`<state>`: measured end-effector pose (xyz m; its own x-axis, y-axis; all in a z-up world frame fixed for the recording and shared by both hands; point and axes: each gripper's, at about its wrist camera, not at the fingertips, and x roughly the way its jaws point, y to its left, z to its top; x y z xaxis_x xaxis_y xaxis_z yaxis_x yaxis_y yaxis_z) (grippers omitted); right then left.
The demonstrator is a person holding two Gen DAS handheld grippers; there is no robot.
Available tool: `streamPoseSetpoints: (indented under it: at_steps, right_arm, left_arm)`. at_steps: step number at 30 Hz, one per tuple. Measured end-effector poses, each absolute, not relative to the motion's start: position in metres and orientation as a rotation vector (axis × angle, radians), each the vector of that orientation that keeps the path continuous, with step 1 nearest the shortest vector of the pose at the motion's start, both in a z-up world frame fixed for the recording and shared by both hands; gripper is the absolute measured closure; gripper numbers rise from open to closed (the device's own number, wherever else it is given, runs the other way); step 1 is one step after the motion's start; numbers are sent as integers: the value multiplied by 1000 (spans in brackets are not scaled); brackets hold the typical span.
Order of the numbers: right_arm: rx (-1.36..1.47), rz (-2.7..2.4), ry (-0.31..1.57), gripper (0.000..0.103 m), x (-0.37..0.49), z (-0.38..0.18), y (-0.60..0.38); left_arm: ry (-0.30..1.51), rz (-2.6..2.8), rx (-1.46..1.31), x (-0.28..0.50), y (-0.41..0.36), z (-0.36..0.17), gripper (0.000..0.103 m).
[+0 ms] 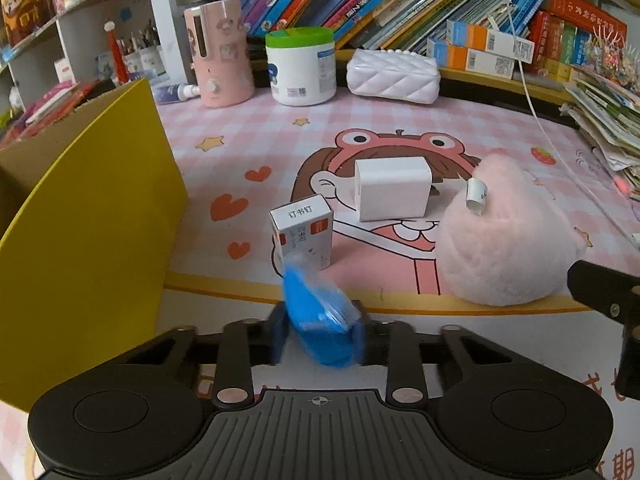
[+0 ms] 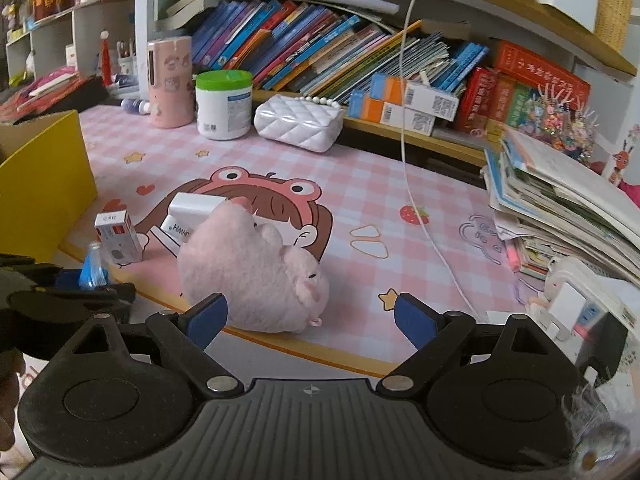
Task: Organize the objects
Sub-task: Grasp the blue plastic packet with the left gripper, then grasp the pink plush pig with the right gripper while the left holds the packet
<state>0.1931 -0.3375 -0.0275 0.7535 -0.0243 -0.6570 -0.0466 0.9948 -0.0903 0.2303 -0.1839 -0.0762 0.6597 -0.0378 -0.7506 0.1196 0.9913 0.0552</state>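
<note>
Crowded bookshelves (image 1: 360,4) of slanting, glossy paperbacks close off the far side of a desk covered by a smooth pink checked mat (image 1: 248,128) printed with hearts, stars and a cartoon girl in a frog hat. Along the far edge of the mat stand a pink cylindrical appliance (image 1: 219,54) with a round knob, a white tub (image 1: 301,66) with a green lid, and a shiny white quilted purse (image 1: 394,76) with a string of beads. At the left rises the flat matte wall of a yellow cardboard box (image 1: 88,216). Near the middle of the mat sit a small upright white carton of staples (image 1: 304,236) with a red patch, a blocky white charger (image 1: 394,188) with rounded corners just beyond it, and to the right a fluffy pink plush toy (image 1: 504,236) with a curled paper tag, lying on its side. A thin white cable (image 2: 408,160) hangs down and trails across the mat, and a loose pile of booklets (image 2: 560,208) sits at the far right. The left gripper (image 1: 320,336) has its blue pads squeezed tight on a small blue item in clear crinkly wrapping (image 1: 320,320), held at the near edge of the mat just in front of the staple carton; the item is blurred and I cannot tell what it is. The right gripper (image 2: 310,320) has its blue-padded fingers (image 2: 208,316) spread wide with nothing between them, just short of the plush toy, whose near side shows in the gap.
</note>
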Motion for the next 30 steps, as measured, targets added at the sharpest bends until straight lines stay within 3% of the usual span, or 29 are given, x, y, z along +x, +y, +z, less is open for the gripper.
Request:
streamPoseSetpoints:
  at_steps: [16, 23, 30]
  right_arm:
    - [-375, 202, 706, 10, 240, -57, -303]
    - [-373, 191, 744, 30, 257, -75, -300]
    - [-221, 110, 760, 35, 241, -59, -308]
  left_arm:
    - [738, -130, 99, 187, -166, -24, 81]
    - [687, -128, 120, 167, -157, -10, 81]
    - [679, -124, 98, 155, -146, -8, 81]
